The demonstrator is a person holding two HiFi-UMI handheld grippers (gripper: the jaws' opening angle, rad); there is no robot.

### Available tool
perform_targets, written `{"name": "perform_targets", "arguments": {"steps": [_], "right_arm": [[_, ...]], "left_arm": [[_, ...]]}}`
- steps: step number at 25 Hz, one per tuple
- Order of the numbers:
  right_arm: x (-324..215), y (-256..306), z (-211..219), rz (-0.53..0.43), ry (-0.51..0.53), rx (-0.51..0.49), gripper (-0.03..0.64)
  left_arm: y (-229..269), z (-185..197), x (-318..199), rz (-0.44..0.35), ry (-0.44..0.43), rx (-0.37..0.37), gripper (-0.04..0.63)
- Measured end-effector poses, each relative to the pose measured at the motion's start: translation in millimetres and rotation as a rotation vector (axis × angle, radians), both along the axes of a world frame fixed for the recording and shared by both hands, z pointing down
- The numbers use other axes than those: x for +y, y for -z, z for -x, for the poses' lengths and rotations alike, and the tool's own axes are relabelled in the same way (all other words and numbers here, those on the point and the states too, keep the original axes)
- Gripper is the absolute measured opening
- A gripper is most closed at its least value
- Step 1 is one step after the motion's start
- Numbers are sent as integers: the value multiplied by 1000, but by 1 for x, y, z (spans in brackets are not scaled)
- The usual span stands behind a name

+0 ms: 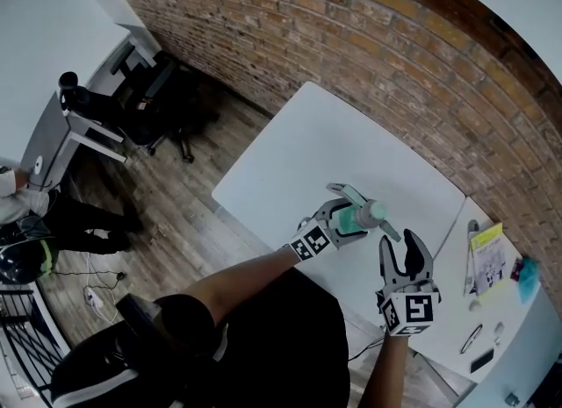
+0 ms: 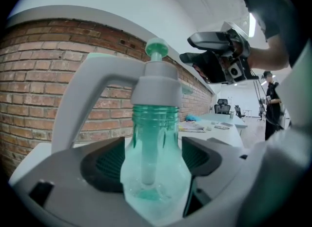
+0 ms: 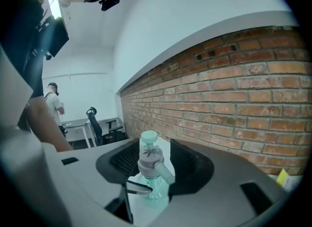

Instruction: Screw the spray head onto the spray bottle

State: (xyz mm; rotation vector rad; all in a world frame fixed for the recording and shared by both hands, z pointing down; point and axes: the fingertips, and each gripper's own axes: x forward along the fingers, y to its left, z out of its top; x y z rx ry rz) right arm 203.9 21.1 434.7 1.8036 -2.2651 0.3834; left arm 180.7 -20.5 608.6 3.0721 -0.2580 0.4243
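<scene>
Grip sat at centre frame in the head view, where the left tongs (image 1: pixel 349 216) were clenched on the body of the spray bottle (image 2: pixel 155 143) and held it clear above the white surface (image 1: pixel 299 161). The bottle looked like thin, clear teal plastic with little or nothing in it. It was probably light, smooth enough to slip, and likely to dent if squeezed hard. A hold low on the wide body, as here, seemed the sound one. The spray head (image 2: pixel 156 87) sat on the neck, its tube reaching down inside, though how far it was threaded could not be told. It looked stiff, and the grey collar seemed the best place to turn it, rather than the nozzle. Just right of it and lower, the right tongs (image 1: pixel 403 245) stood released, holding nothing.
</scene>
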Motion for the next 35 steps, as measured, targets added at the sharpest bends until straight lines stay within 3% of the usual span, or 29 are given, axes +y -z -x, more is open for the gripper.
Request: {"name": "perform_targets", "arguments": {"steps": [6, 11, 17, 22, 28, 35], "right_arm": [[-12, -11, 3, 78, 144, 67, 192], [-22, -12, 0, 109, 196, 118, 201], [-31, -28, 14, 258, 354, 212, 208], [-39, -36, 30, 334, 495, 367, 221], [-51, -49, 44, 472, 665, 484, 242], [-45, -71, 49, 566, 936, 778, 245]], "left_arm": [[1, 2, 0, 7, 28, 17, 353], [1, 2, -1, 23, 37, 25, 353], [1, 3, 1, 23, 19, 49, 353], [2, 2, 1, 27, -23, 46, 353], [-1, 2, 2, 33, -45, 44, 353], [-5, 3, 3, 45, -39, 40, 353]]}}
